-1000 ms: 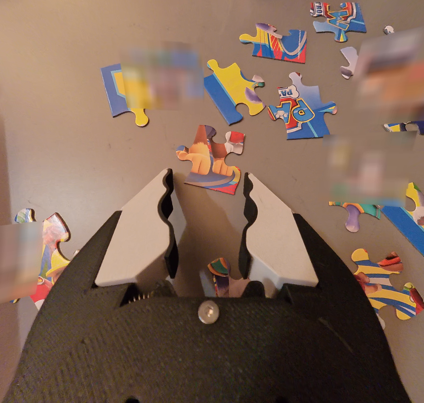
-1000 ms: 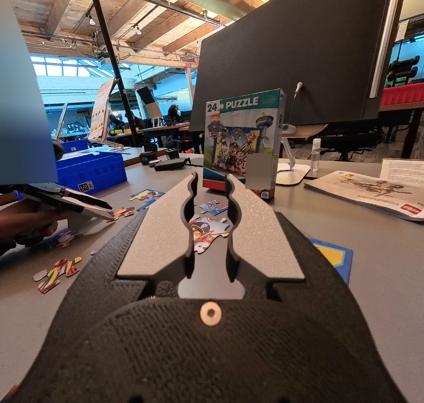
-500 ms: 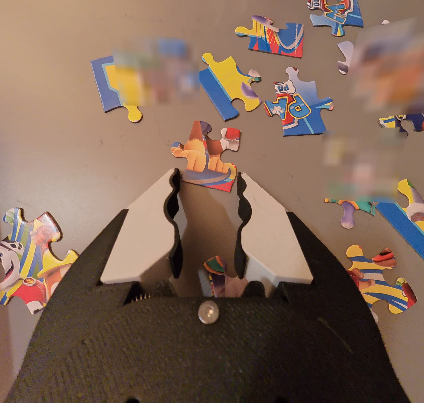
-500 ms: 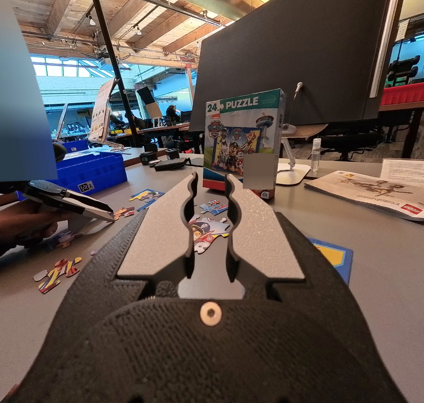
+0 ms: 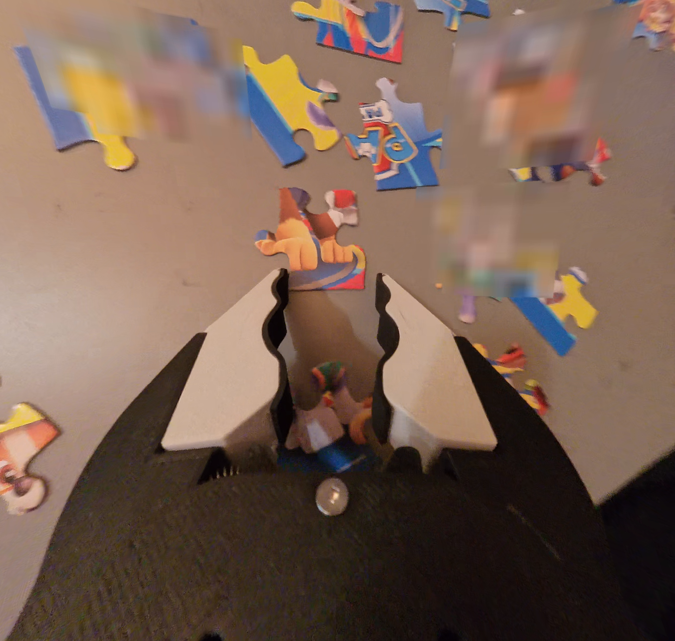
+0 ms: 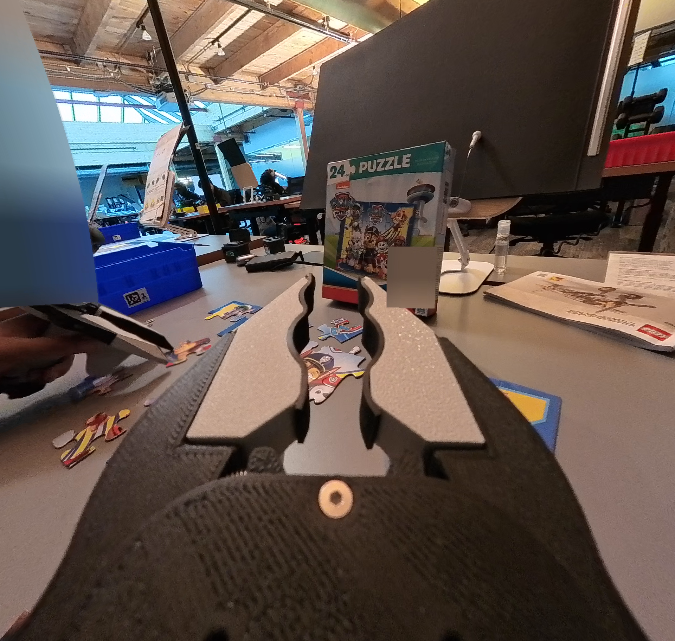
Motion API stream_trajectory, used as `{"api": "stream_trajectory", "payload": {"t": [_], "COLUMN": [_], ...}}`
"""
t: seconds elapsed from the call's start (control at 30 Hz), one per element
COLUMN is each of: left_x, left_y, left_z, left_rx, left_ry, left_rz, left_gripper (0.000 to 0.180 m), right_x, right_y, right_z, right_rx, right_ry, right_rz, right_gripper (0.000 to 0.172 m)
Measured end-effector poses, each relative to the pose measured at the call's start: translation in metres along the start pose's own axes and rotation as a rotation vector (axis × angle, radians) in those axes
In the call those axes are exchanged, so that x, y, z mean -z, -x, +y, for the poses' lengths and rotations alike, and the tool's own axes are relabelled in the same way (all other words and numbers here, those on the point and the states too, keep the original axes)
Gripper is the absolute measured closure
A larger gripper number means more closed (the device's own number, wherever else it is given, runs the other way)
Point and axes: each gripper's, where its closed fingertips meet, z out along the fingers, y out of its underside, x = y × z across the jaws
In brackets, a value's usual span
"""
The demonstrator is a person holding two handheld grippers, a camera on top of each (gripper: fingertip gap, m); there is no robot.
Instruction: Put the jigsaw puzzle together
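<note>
A big open workshop with timber beams overhead; in front of me is a grey table (image 6: pixel 548 338) strewn with jigsaw pieces, a puzzle box (image 6: pixel 383 221) standing upright at its far side.

The left gripper (image 5: pixel 330 280) is tipped down over the table. Over the last second its fingers have drawn closer together and crept forward, so their tips now flank the near edge of the orange-paw piece (image 5: pixel 314 243). The left fingertip (image 5: pixel 279 283) seems to touch the piece's near left corner; the right one stands just clear of the other corner. The fingers are apart and nothing is clamped, and the piece lies flat on the table. Farther ahead lie a yellow-and-blue piece (image 5: pixel 288 112) and a blue-and-red piece (image 5: pixel 398 141); another piece (image 5: pixel 328 411) shows below, back between the fingers.

The right gripper (image 6: pixel 336 287) has not moved: it hovers over the table, fingers a narrow gap apart with nothing between them. Below and beyond its tips lies a cluster of joined pieces (image 6: pixel 332 367), and a blue bin (image 6: pixel 146 272) sits off to its left.
</note>
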Motion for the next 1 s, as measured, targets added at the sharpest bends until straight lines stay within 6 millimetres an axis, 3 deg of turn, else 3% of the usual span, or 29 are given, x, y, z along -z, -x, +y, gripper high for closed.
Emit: {"api": "stream_trajectory", "payload": {"t": [0.1, 0.17, 0.23, 0.33, 0.43, 0.7, 0.87, 1.0], "left_x": [0.004, 0.010, 0.015, 0.016, 0.011, 0.003, 0.002, -0.001], "left_y": [-0.026, -0.029, -0.020, 0.009, 0.031, 0.039, 0.036, 0.032], "left_z": [0.000, -0.008, -0.018, -0.026, -0.025, -0.021, -0.022, -0.015], "left_rx": [0.031, 0.040, 0.023, -0.045, -0.132, -0.274, -0.281, -0.389], "left_ry": [0.020, -0.017, -0.074, -0.120, -0.098, 0.010, 0.033, 0.093], "left_rz": [0.159, 0.197, 0.179, 0.074, 0.017, 0.100, 0.189, 0.261], "left_gripper": [0.133, 0.133, 0.133, 0.135, 0.150, 0.167, 0.168, 0.167], "right_x": [0.000, 0.000, 0.000, 0.000, 0.000, 0.001, 0.001, 0.001], "right_y": [0.000, 0.000, 0.000, 0.000, 0.000, -0.002, -0.002, -0.002], "right_z": [0.000, 0.000, 0.000, 0.000, 0.000, -0.001, -0.001, -0.001], "right_rx": [0.001, 0.001, -0.001, -0.002, -0.002, -0.003, -0.002, -0.005], "right_ry": [0.001, 0.000, 0.000, -0.001, -0.002, -0.006, -0.005, -0.007], "right_rz": [0.001, 0.001, 0.000, -0.001, 0.000, 0.006, 0.008, 0.007], "right_gripper": [0.150, 0.150, 0.150, 0.150, 0.150, 0.150, 0.150, 0.150]}}
